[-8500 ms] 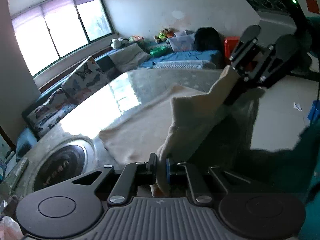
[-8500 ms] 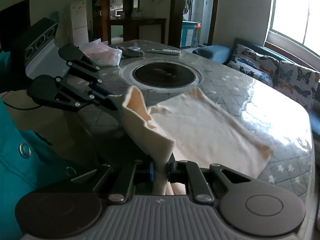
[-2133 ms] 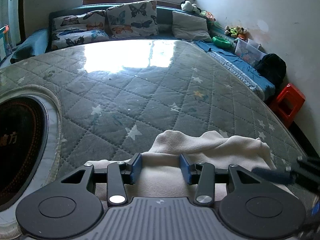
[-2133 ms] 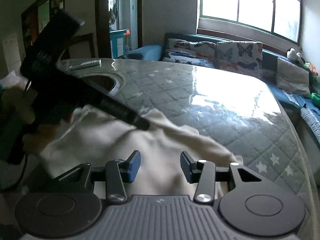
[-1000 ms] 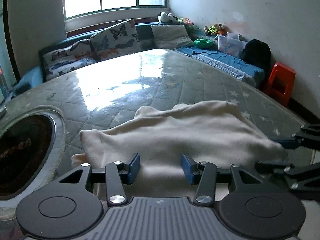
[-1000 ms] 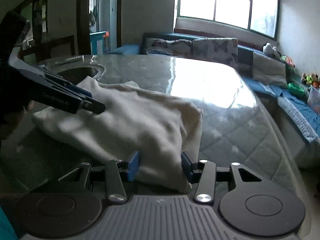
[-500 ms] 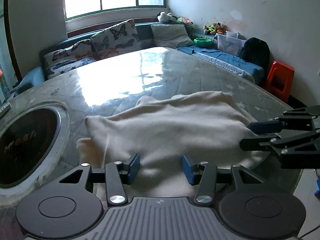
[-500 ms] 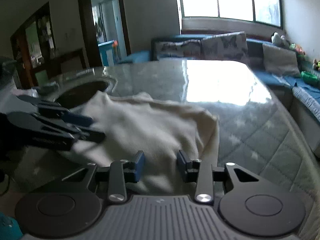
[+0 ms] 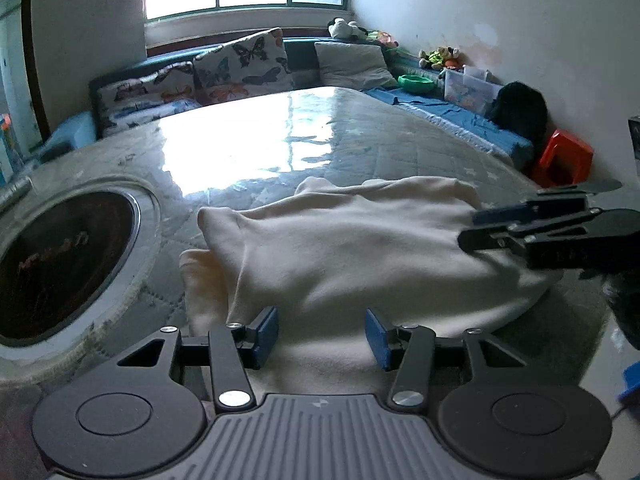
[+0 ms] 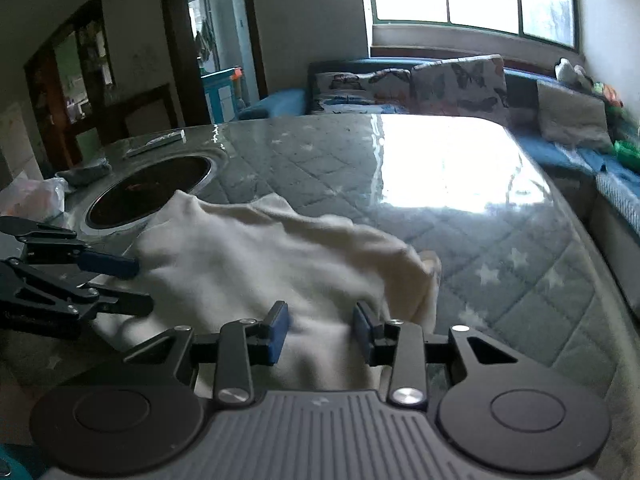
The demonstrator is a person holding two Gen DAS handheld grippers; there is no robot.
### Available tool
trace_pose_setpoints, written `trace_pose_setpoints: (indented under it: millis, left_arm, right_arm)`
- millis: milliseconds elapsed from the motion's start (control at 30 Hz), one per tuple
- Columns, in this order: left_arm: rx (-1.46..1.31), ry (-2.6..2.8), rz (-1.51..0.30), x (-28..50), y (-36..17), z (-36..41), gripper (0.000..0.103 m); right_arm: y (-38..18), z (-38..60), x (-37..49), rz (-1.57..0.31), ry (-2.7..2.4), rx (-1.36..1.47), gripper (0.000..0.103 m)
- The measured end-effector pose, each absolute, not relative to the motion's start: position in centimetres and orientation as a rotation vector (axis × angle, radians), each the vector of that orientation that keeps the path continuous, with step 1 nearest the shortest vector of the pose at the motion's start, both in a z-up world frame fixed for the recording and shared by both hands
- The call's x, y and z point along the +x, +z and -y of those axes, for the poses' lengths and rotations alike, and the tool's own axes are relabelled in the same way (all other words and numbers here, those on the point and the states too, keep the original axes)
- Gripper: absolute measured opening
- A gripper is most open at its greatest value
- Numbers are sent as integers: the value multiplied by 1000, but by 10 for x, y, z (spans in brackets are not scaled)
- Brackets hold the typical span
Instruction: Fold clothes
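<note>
A cream garment (image 9: 352, 248) lies folded in a loose heap at the near edge of a grey quilted table (image 9: 304, 136); it also shows in the right wrist view (image 10: 256, 264). My left gripper (image 9: 322, 334) is open, its blue pads just over the garment's near edge, holding nothing. My right gripper (image 10: 320, 330) is open over the garment's right end, empty. Each gripper shows in the other's view: the right one (image 9: 476, 226) at the garment's right side, the left one (image 10: 136, 284) at its left side.
A round dark cooktop (image 9: 52, 264) is set into the table to the left of the garment. A plastic bag (image 10: 32, 200) and a remote (image 10: 156, 142) lie beyond it. A sofa with butterfly cushions (image 9: 236, 68) and a red stool (image 9: 564, 160) stand around the table.
Both grippers let go of the garment, which now lies on the table folded over. In the last second they have drawn back slightly and stayed open.
</note>
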State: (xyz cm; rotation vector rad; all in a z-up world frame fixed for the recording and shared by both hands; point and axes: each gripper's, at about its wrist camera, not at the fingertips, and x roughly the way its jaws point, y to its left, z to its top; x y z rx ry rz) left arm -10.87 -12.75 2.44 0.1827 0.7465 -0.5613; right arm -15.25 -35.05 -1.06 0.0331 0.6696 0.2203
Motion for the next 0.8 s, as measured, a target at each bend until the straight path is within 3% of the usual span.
trace_pose_setpoints:
  millis: [800]
  left_arm:
    - [46, -506, -725, -71, 42, 106, 53]
  right_arm:
    - [-9, 319, -68, -734, 261, -91, 37]
